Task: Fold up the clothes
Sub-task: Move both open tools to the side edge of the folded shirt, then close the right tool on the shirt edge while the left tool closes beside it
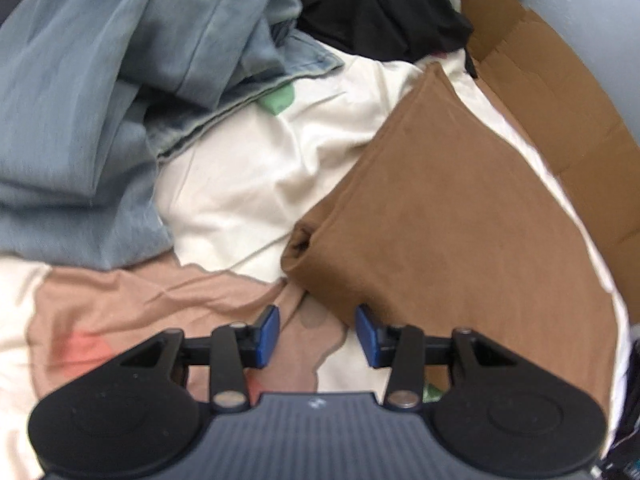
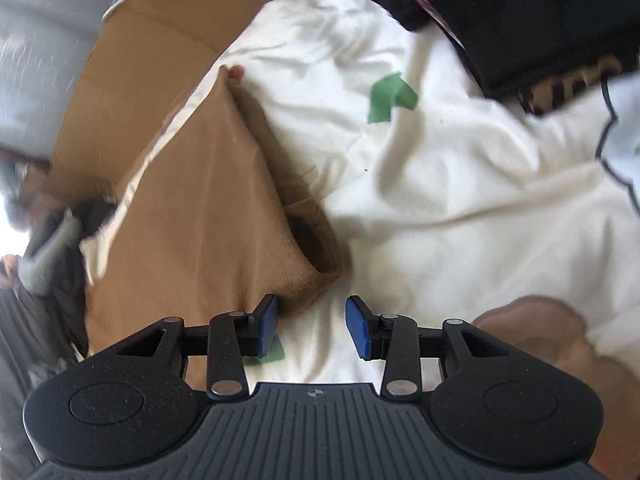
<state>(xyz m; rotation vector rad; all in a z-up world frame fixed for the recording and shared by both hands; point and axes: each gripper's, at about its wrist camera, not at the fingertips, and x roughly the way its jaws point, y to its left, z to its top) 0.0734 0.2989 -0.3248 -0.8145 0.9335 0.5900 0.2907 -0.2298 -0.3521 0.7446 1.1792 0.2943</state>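
Note:
A folded brown garment (image 1: 440,216) lies on a white bedsheet (image 1: 240,184) with coloured patches. In the left wrist view my left gripper (image 1: 318,334) hangs open just in front of the garment's near corner, nothing between its blue pads (image 1: 269,334). The right wrist view shows the same brown garment (image 2: 192,216) from the other side, its folded corner reaching my right gripper (image 2: 312,326). That gripper is open too, its left pad (image 2: 267,322) close to the fabric edge.
A heap of light blue clothes (image 1: 80,92) fills the left of the left wrist view, with a black garment (image 1: 380,12) behind. Brown cardboard (image 1: 560,100) runs along the bed's right side. Black fabric (image 2: 540,12) lies at the top right of the right wrist view.

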